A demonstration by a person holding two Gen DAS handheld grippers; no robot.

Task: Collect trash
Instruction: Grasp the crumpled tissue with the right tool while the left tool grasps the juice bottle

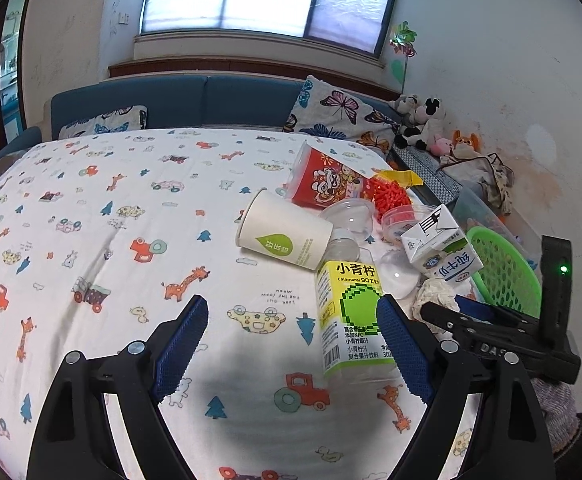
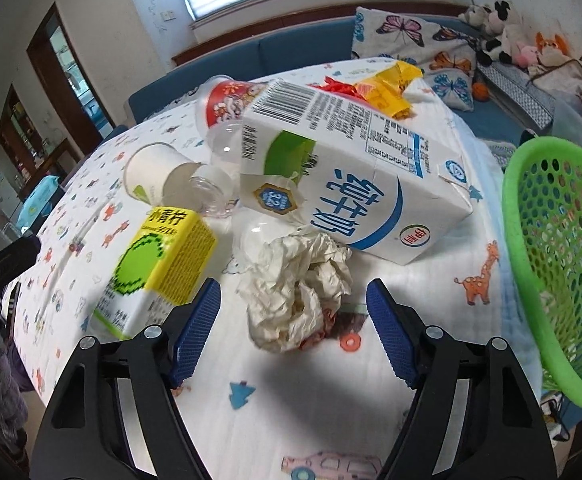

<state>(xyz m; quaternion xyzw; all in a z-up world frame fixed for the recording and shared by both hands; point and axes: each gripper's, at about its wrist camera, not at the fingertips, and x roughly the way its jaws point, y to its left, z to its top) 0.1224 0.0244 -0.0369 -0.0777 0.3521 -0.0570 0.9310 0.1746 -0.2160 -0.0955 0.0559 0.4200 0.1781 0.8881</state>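
Observation:
Trash lies in a heap on the patterned bedsheet (image 1: 131,208). A crumpled white tissue (image 2: 299,284) sits between the fingers of my right gripper (image 2: 293,294), which is open, its blue pads clear of the paper on both sides. Just behind the tissue lies a white and blue milk carton (image 2: 351,168). A yellow-green juice bottle (image 1: 349,312) lies on its side by the right finger of my open left gripper (image 1: 293,308), which holds nothing. A white paper cup (image 1: 283,236) lies tipped over beyond the bottle.
A green mesh basket (image 2: 551,264) stands at the bed's right edge, close to my right gripper. A red printed cup (image 1: 323,180), clear plastic cups (image 1: 351,216) and a yellow wrapper (image 2: 391,84) lie further back. Pillows and soft toys (image 1: 423,120) line the far side.

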